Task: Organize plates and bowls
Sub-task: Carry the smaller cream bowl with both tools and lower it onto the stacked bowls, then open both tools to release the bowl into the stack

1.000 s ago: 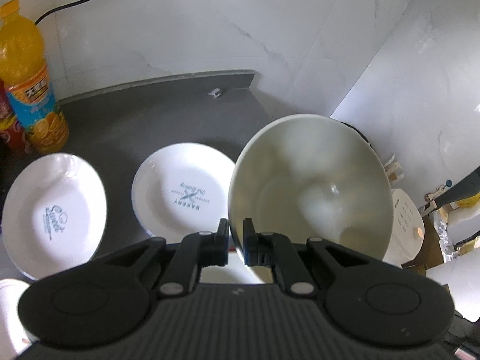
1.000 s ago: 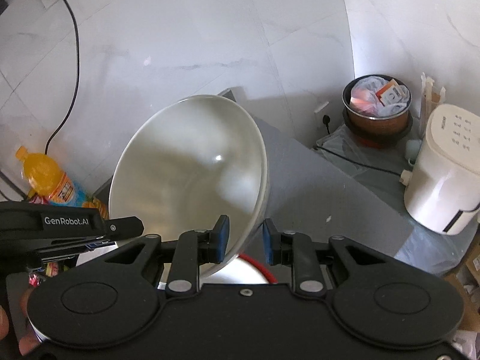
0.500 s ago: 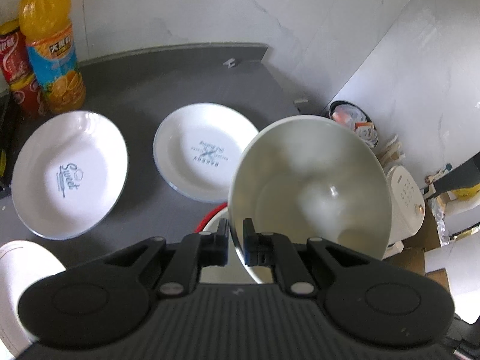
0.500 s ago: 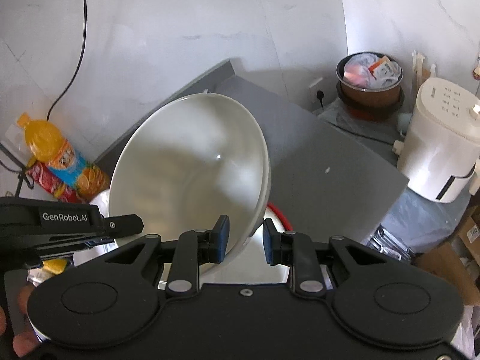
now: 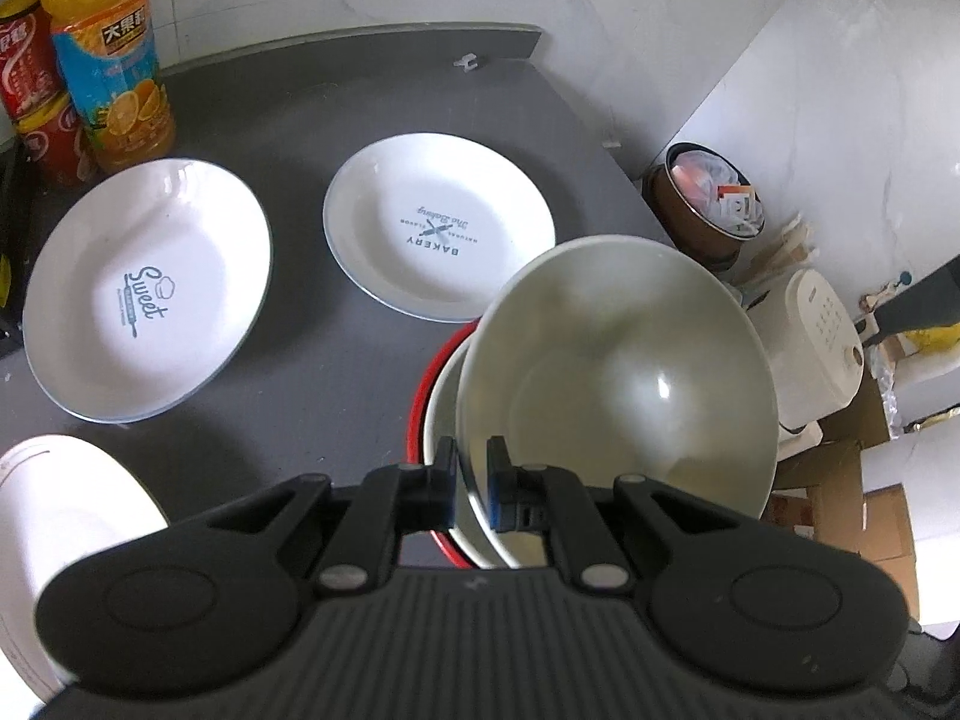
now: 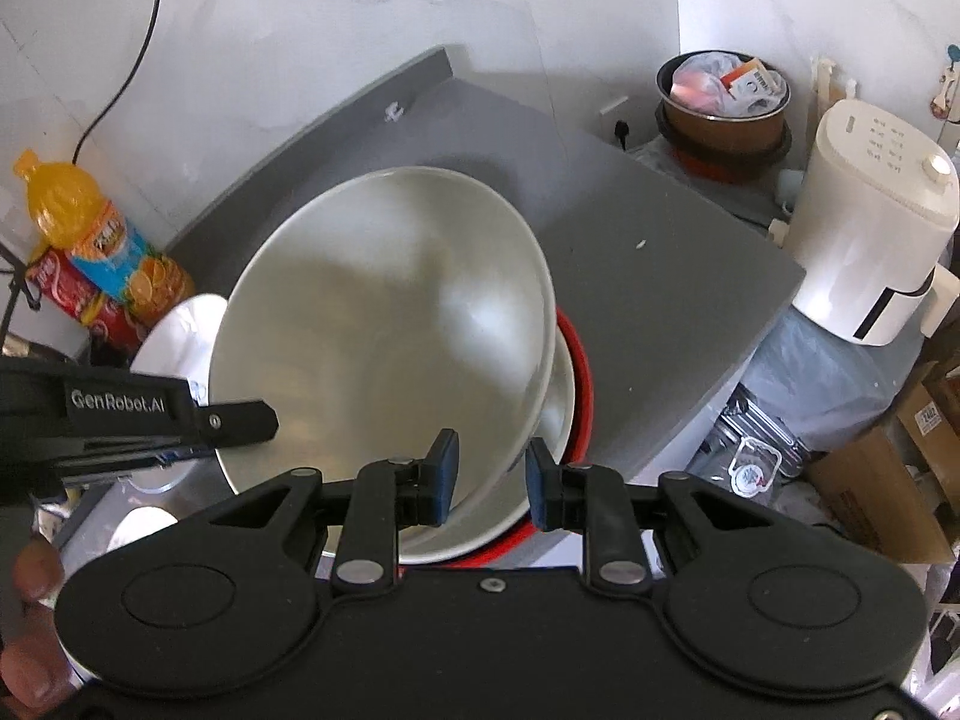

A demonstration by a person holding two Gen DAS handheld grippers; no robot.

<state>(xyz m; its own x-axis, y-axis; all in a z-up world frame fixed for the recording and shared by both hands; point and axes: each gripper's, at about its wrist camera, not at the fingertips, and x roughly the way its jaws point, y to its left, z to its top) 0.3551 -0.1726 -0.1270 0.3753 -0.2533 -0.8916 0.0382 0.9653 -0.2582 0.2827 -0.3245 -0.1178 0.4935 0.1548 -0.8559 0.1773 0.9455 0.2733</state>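
A large pale bowl [image 5: 618, 384] is held tilted over a red-rimmed bowl [image 5: 429, 384] on the grey counter. My left gripper [image 5: 471, 489] is shut on its near rim. In the right wrist view the same pale bowl [image 6: 384, 324] has its rim between the fingers of my right gripper [image 6: 489, 477], with a gap beside the right finger; the red-rimmed bowl [image 6: 576, 384] sits just below it. Two white plates lie beyond: one marked "Sweet" [image 5: 147, 288] and one marked "Bakery" [image 5: 438, 228].
An orange juice bottle [image 5: 108, 54] and red cans [image 5: 30, 84] stand at the back left. Another white dish [image 5: 54, 540] lies at the near left. Past the counter's right edge [image 6: 750, 324] are a bin [image 6: 723, 102] and a white appliance [image 6: 870, 216].
Both grippers have brought the pale bowl down toward the red-rimmed bowl, which now shows right under it. The plates and counter appear closer and lower in view.
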